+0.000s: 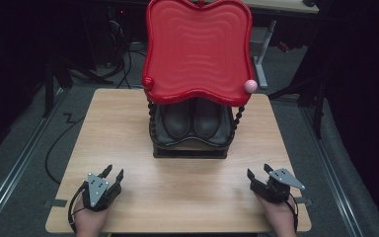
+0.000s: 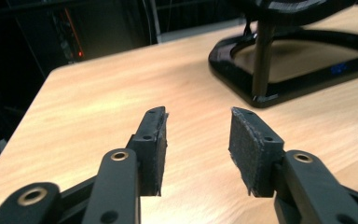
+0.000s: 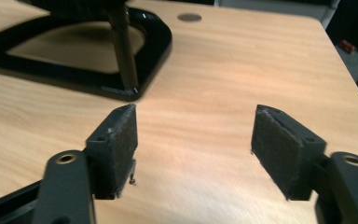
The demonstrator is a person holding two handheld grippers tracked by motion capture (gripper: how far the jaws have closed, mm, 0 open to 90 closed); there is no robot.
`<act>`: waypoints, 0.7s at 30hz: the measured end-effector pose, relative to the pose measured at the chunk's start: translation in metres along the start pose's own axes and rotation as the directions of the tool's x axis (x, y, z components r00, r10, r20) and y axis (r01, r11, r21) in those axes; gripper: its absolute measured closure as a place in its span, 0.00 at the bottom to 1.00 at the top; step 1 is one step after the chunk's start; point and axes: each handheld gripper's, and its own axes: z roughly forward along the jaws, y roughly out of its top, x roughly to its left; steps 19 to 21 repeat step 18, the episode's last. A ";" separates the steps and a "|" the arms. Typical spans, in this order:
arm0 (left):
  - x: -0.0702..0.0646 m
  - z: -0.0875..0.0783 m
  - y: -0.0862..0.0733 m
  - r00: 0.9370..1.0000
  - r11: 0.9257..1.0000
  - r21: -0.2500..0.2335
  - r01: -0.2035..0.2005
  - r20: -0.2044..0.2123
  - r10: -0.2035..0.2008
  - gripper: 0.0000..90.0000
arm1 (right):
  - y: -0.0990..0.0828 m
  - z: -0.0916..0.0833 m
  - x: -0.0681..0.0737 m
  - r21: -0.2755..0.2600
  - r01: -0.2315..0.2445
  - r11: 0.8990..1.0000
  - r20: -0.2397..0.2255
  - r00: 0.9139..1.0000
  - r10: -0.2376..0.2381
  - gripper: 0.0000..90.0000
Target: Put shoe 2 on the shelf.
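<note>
A black two-tier rack (image 1: 190,148) stands at the middle of the wooden table (image 1: 118,128). Its top is a red wavy tray (image 1: 197,47), with a pink ball (image 1: 250,85) at its front right corner and a red ball (image 1: 148,82) at its front left. A pair of dark shoes (image 1: 192,121) sits on the lower tier. My left gripper (image 1: 115,171) rests near the front left of the table, open and empty (image 2: 198,114). My right gripper (image 1: 258,170) is near the front right, also open with nothing between its pads (image 3: 196,112). Both point toward the rack's base (image 2: 307,79) (image 3: 158,51).
Bare wood lies between the grippers and the rack. A small dark round mark (image 3: 189,17) sits on the table beyond the rack's base. Cables (image 1: 59,143) trail on the grey floor to the left, and the legs of other furniture (image 1: 261,64) stand behind the table.
</note>
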 end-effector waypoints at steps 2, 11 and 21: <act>0.004 0.000 -0.003 1.000 1.000 0.018 0.004 -0.002 -0.004 0.60 | -0.005 -0.003 -0.005 0.015 0.001 1.000 0.002 1.000 -0.001 0.32; 0.016 -0.002 -0.011 0.999 0.997 0.066 0.030 -0.034 -0.028 0.59 | -0.015 -0.011 -0.018 0.047 -0.009 0.999 0.034 0.999 0.007 0.32; 0.015 -0.001 -0.011 1.000 0.998 0.066 0.024 -0.020 -0.023 0.58 | -0.014 -0.011 -0.020 0.048 -0.015 0.999 0.040 0.999 0.014 0.32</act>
